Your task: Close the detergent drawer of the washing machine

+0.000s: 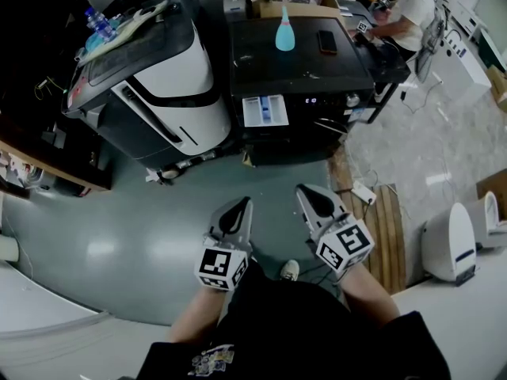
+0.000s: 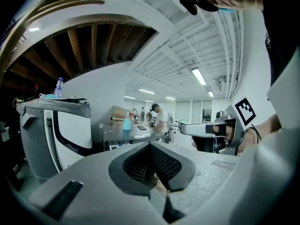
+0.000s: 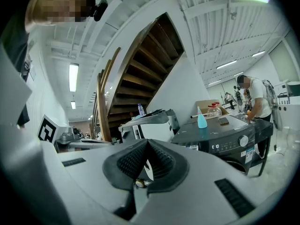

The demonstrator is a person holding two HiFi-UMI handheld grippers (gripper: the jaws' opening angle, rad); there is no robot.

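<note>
Held left gripper (image 1: 235, 214) and right gripper (image 1: 315, 199) side by side, low over the floor (image 1: 119, 212), both clenched tight on nothing, tips aimed toward the washing machine (image 1: 301, 66) and well apart from it. Saw detergent drawer (image 1: 264, 111) at the left end of the machine's front edge, pulled out, long axis running straight out from the front toward the grippers, compartments facing up. Noted blue bottle (image 1: 284, 32) upright near the top's back edge, phone (image 1: 327, 41) flat beside it.
</note>
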